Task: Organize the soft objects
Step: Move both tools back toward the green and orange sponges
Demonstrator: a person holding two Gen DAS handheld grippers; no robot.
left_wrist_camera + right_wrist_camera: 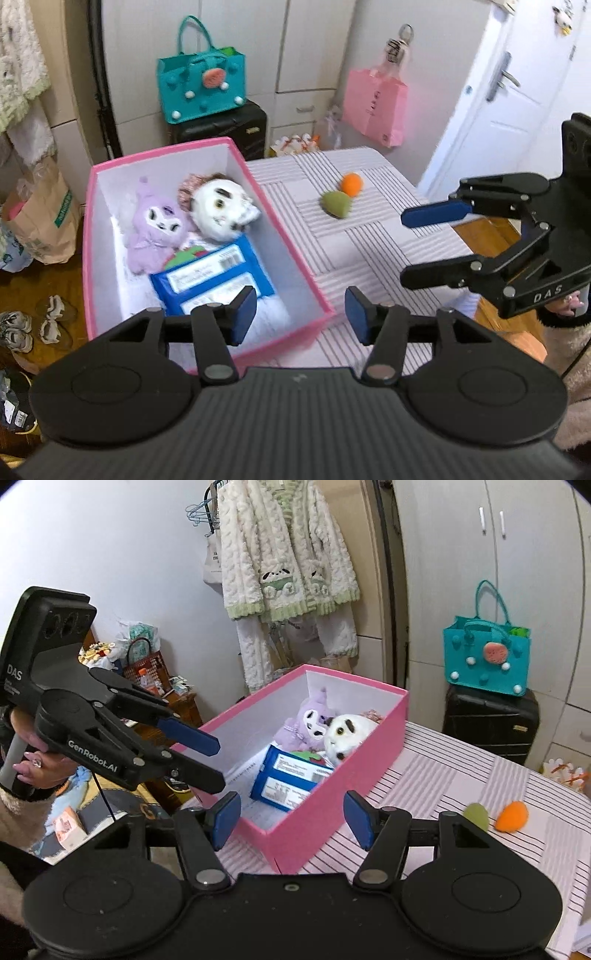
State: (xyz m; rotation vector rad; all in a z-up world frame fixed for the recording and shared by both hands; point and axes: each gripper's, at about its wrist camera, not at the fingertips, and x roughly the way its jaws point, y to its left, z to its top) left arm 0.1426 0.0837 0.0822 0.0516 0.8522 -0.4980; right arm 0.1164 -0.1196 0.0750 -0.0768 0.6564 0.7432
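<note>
Pink box (207, 236) on the table's left already holds the purple plush (155, 229), the white doll (221, 212) and a blue pack (214, 275). Green (336, 205) and orange (351, 183) soft bits sit touching on the striped cloth (369, 240), far right of it. Both grippers are parted and empty; right gripper (404, 246) looks nearer them than left gripper (301, 319).

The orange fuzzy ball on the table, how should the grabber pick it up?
Grip the orange ball across its round middle, coming from above. It lies on the striped tablecloth touching the green piece, so probably close the fingers on the sides away from that. Being soft, a gentle squeeze should do.
</note>
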